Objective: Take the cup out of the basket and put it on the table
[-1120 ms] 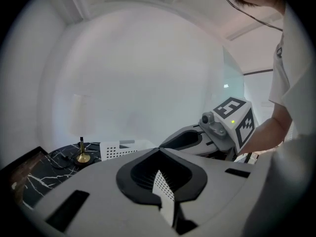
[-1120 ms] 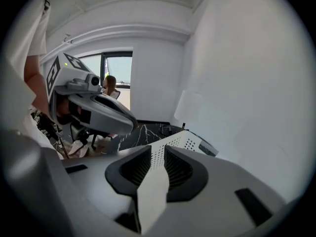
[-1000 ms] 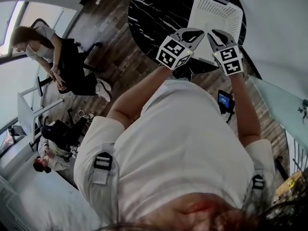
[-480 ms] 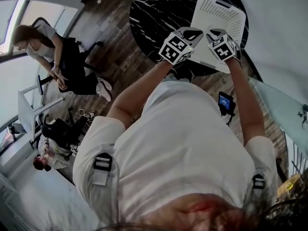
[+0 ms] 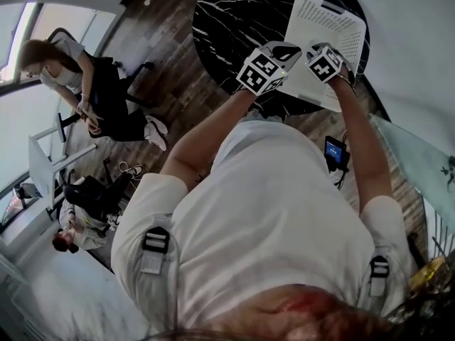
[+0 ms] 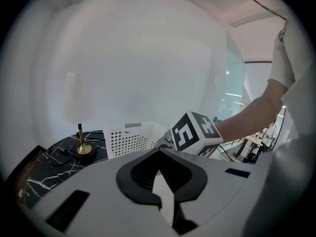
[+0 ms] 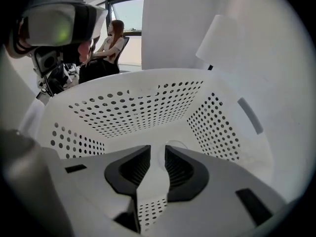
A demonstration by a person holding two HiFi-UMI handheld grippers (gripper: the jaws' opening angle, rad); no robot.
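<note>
Well, in the head view, the white basket (image 5: 328, 21) sits at the near right edge of the black table (image 5: 227, 20). The left gripper (image 5: 281, 50) hangs just beside the basket's left rim. The right gripper (image 5: 323, 54) dips over its near rim.

In the left gripper view, the jaws meet at their tips and hold nothing. Past them are the basket and a lamp (image 6: 83, 147) near the table's far edge.

In the right gripper view, the jaws stand a little apart, with nothing gripped. A faint round rim shows between their tips, on the basket's floor by the far wall. I think that is the cup (image 7: 174, 144), so it is not out yet.

The cup is pale and hard to see, so the jaws could close beside it and miss. The gap between the jaws looks small, so a tip might bump the cup and knock it away. Nothing holds the basket, so a push could slide it off the table's edge.
</note>
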